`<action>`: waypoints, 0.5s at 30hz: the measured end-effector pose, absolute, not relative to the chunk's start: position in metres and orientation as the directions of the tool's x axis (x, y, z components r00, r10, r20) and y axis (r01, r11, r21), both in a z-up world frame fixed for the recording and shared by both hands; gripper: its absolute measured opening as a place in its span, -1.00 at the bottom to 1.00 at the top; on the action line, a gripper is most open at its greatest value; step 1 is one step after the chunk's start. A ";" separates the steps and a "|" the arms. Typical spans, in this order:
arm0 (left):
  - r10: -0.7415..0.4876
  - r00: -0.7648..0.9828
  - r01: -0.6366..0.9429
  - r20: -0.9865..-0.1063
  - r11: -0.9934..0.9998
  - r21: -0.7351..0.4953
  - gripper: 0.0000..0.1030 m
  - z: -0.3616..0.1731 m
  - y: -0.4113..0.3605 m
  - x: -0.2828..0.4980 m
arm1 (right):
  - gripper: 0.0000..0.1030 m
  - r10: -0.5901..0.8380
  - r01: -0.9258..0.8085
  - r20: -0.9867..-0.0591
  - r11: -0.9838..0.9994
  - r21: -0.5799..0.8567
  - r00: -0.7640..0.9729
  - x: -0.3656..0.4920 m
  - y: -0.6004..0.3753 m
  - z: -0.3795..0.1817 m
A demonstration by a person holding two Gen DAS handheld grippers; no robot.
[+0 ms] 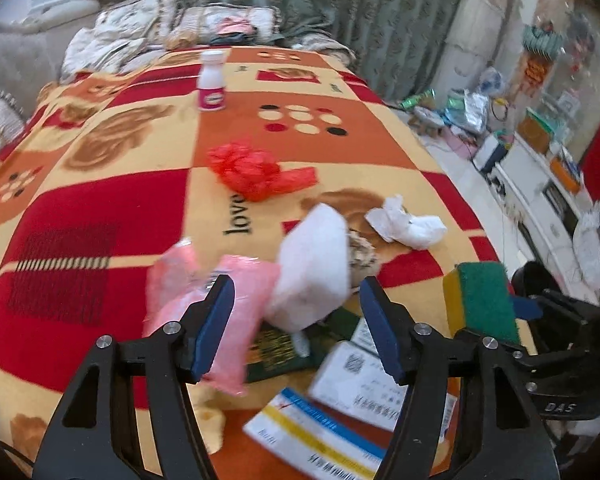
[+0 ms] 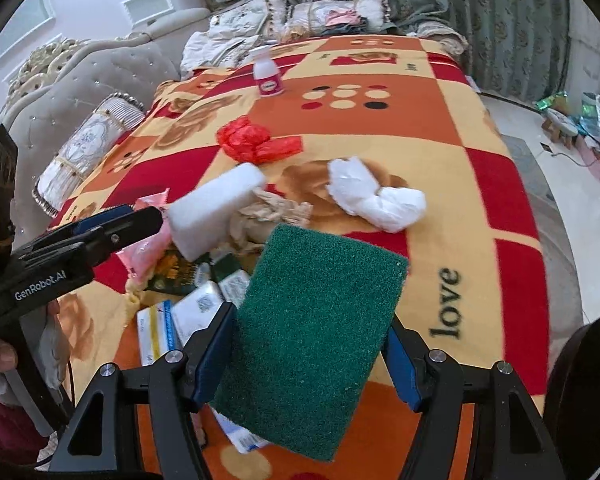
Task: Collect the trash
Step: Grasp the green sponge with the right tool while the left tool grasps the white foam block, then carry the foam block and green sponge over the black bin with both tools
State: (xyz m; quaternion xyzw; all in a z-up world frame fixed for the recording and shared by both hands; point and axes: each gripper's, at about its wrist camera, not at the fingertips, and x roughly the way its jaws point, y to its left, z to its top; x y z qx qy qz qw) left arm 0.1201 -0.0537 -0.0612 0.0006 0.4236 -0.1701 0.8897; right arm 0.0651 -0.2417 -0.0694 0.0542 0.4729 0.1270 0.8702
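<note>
My right gripper [image 2: 312, 356] is shut on a green and yellow scouring sponge [image 2: 320, 324], held above the patterned blanket [image 2: 480, 216]; the sponge also shows in the left wrist view [image 1: 484, 300]. My left gripper [image 1: 296, 320] is open and empty, just above a pile: a pink plastic bag [image 1: 204, 296], a white foam block [image 1: 316, 268], a dark green packet [image 1: 276, 352] and white paper cards [image 1: 360, 380]. A crumpled red bag [image 1: 252, 168], crumpled white tissue [image 1: 408, 224] and a white bottle with a pink label [image 1: 212, 80] lie farther off.
The blanket covers a bed with cushions [image 2: 320, 16] and a tufted headboard [image 2: 92, 76] at the far and left sides. Green curtains [image 1: 360, 12] hang behind. A cluttered floor and low white cabinet [image 1: 540, 184] lie to the right of the bed.
</note>
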 end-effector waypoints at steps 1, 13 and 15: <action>-0.292 0.581 0.310 -0.760 0.943 -0.125 0.25 -0.064 -0.061 0.122 | 0.29 0.270 -0.165 -0.810 0.963 0.215 0.521 0.064 -0.245 -0.070; -0.332 0.541 0.284 -0.773 0.937 -0.203 -0.34 -0.061 -0.069 0.131 | 0.28 0.262 -0.114 -0.800 0.964 0.239 0.540 0.046 -0.282 -0.071; -0.351 0.544 0.295 -0.762 0.930 -0.218 -0.34 -0.051 -0.071 0.125 | 0.29 0.264 -0.106 -0.794 0.963 0.247 0.548 0.043 -0.289 -0.070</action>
